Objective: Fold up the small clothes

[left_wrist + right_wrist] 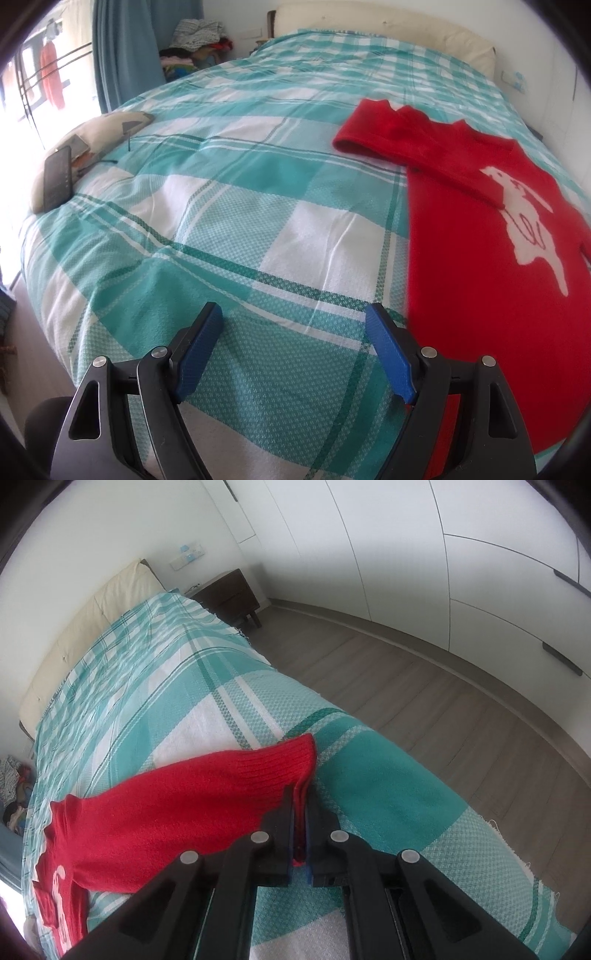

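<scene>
Near the bed's point(236, 206) side edge, my right gripper point(300, 805) pinches the red sweater's point(480, 229) sleeve cuff point(291, 760); my left gripper point(293, 325) hovers, fingers wide.

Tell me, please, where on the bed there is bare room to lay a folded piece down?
The widest bare stretch of bedspread lies between the red sweater and the cushion carrying the phone; the open left gripper hovers over it. More bare cover runs toward the headboard. The right gripper clamps the sweater's sleeve, so that side is crowded.
</scene>
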Demonstrator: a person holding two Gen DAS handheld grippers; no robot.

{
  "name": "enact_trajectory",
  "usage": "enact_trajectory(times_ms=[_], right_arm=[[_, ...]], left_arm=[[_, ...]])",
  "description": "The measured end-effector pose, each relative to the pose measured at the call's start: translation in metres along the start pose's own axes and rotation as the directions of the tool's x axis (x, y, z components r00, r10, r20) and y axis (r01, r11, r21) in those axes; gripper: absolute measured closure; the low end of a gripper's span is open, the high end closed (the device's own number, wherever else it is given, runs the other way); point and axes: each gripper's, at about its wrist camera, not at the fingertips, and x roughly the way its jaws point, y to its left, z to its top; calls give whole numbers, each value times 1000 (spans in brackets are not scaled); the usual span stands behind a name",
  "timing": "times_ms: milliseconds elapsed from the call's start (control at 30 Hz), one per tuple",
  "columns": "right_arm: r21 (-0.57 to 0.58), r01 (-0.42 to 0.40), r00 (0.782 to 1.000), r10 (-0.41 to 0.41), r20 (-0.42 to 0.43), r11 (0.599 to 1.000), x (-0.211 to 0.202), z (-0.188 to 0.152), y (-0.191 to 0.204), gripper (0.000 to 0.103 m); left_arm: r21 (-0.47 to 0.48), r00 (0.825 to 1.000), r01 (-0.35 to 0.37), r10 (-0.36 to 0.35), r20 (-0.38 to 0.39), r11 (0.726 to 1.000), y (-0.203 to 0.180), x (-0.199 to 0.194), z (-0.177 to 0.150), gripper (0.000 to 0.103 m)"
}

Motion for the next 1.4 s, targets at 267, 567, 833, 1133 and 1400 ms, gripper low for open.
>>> enact_trajectory(times_ms=[267,567,833,1133,1400], right_arm=[[64,155,979,-162,124,986,-44,-4,-11,41],[-78,90,958,-65,279,993,-97,-21,29,37],[-176,26,976,13,215,984,-81,-33,55,37],[-171,-32,983,62,171,985,-73,-33,61,37],[-180,-33,982,66,177,983,-72,-33,65,37]], left_arm=[[44,998,-2,0,57,999,-3,-27,15,17],[592,963,107,-231,137,799,-128,-48,107,0],[826,987,70,-157,23,560,-205,43,91,15],[866,978,129,-206,-31,482,-224,74,85,39],[553,927,348,-366,-83,757,-170,61,151,100]])
